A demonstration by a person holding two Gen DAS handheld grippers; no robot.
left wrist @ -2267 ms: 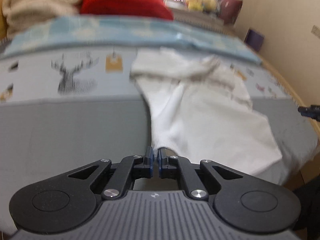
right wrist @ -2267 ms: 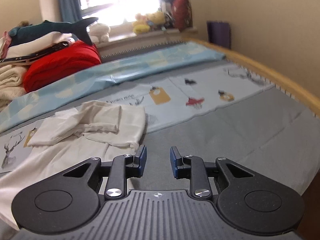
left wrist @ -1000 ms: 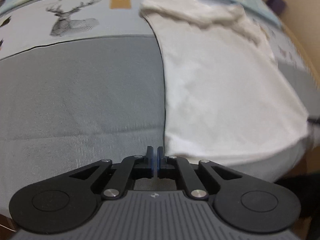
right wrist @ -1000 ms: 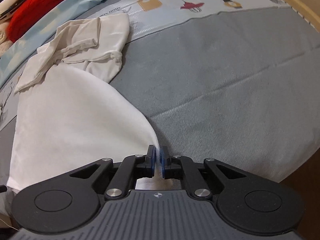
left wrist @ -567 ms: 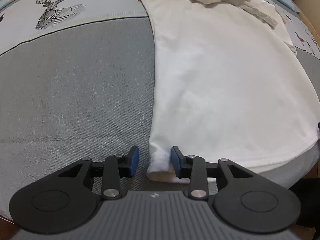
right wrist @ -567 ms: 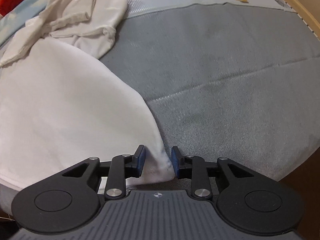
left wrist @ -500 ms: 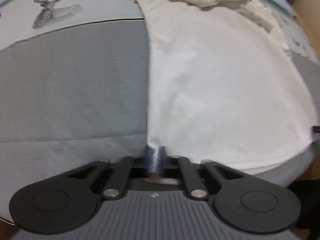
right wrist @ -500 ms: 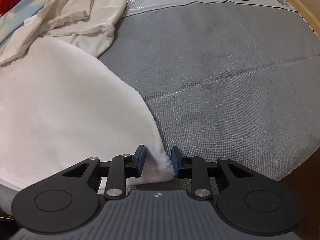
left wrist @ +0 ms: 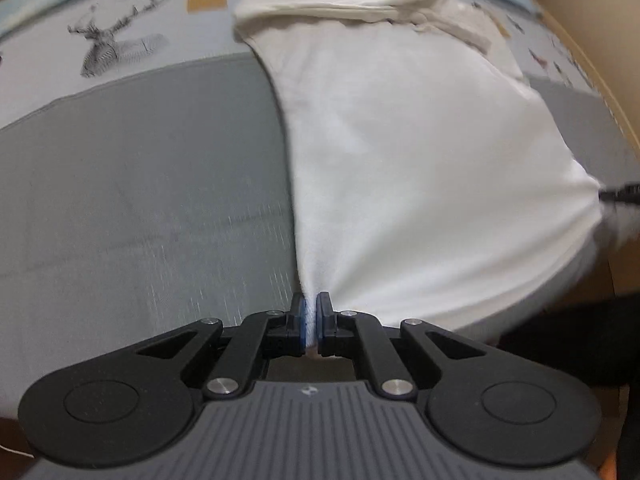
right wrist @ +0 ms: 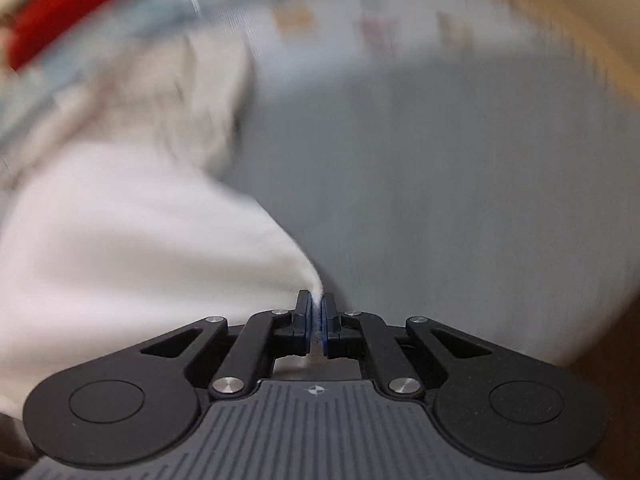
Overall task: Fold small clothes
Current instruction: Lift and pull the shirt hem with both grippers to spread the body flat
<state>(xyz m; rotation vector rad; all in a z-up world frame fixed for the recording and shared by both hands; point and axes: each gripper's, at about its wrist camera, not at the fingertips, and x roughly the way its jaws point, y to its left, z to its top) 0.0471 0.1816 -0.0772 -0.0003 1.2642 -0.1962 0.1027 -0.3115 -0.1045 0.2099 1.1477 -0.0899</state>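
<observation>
A white t-shirt (left wrist: pixel 420 152) lies spread on the grey bedspread (left wrist: pixel 140 200), its sleeves and collar bunched at the far end. My left gripper (left wrist: pixel 311 309) is shut on the shirt's near left hem corner, which rises taut into the pads. In the blurred right wrist view the same white t-shirt (right wrist: pixel 132 240) fills the left side, and my right gripper (right wrist: pixel 316 306) is shut on its near right hem corner. The right gripper's black tip (left wrist: pixel 622 194) shows at the left wrist view's right edge, where the hem is pulled to a point.
Printed bedding with a deer drawing (left wrist: pixel 116 46) lies beyond the grey area. A red cushion (right wrist: pixel 80 4) sits at the back left. The wooden bed frame (left wrist: pixel 600 80) curves along the right side, and the bed's near edge drops off just below the hem.
Both grippers opened over the hem corners, then shut on them. The hem now rises taut between them, and the right wrist view has blurred with motion.
</observation>
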